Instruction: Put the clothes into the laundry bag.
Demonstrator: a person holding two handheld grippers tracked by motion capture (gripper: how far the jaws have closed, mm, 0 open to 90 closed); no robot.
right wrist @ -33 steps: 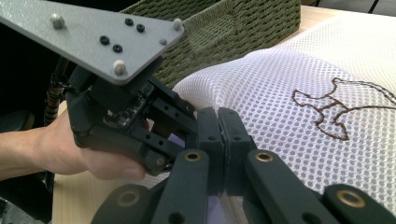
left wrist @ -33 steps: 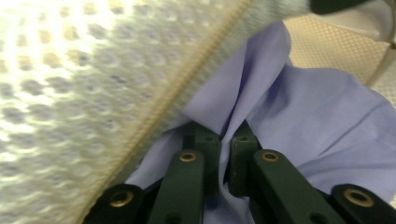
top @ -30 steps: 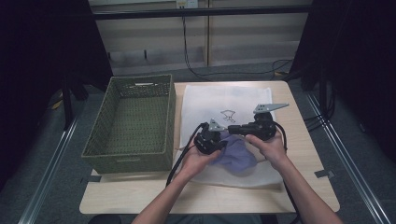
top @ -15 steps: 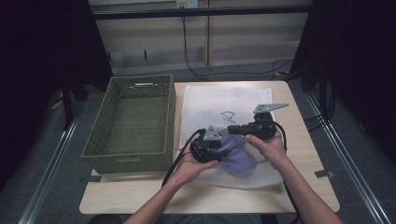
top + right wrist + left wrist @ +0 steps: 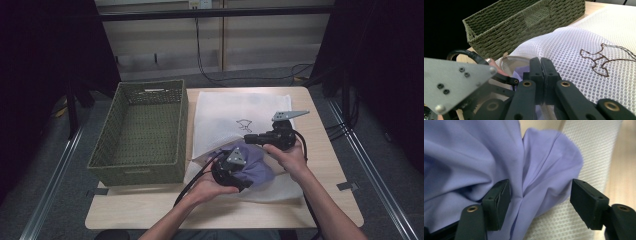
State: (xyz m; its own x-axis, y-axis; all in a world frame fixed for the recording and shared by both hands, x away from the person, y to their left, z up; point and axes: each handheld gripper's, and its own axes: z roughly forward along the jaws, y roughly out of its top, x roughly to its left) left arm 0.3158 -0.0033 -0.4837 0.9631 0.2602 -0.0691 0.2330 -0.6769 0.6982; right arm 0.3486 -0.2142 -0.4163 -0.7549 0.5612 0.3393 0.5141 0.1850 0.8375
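Purple cloth (image 5: 252, 167) bunched up on the near part of the white mesh bag (image 5: 227, 112), right of the middle of the table (image 5: 325, 165). Seems partly tucked under the bag's lifted edge, though can't tell how far in.

Left gripper (image 5: 239, 181) low at the near-left edge of the cloth, grey plate on top. Up close in the left gripper view: fingers (image 5: 496, 203) spread apart, have just been opening. A fold of cloth (image 5: 486, 162) between them, brushing the left finger, well clear of the right one. So not pinching anything now, just loose cloth in the gap. Mesh bag (image 5: 586, 150) underneath, bare tabletop beyond at the right edge.

Right gripper (image 5: 247, 138) a bit farther and to the right, pointing left across the bag. Fingers (image 5: 535, 75) pressed tight together in the right gripper view, clamped on the bag's edge by the look of it: mesh (image 5: 574, 50) rising in a hump right at the tips, a rounded opening to the left with purple (image 5: 517, 75) showing inside. Can't actually see the fabric between the pads, honestly.

Brown stitched figure (image 5: 244, 123) on the bag, just beyond the right gripper.

Green woven basket (image 5: 107, 145) on the left half of the table, just beside the bag, long side running near to far. Handle slot in its wall (image 5: 536, 16) visible from the right gripper view.
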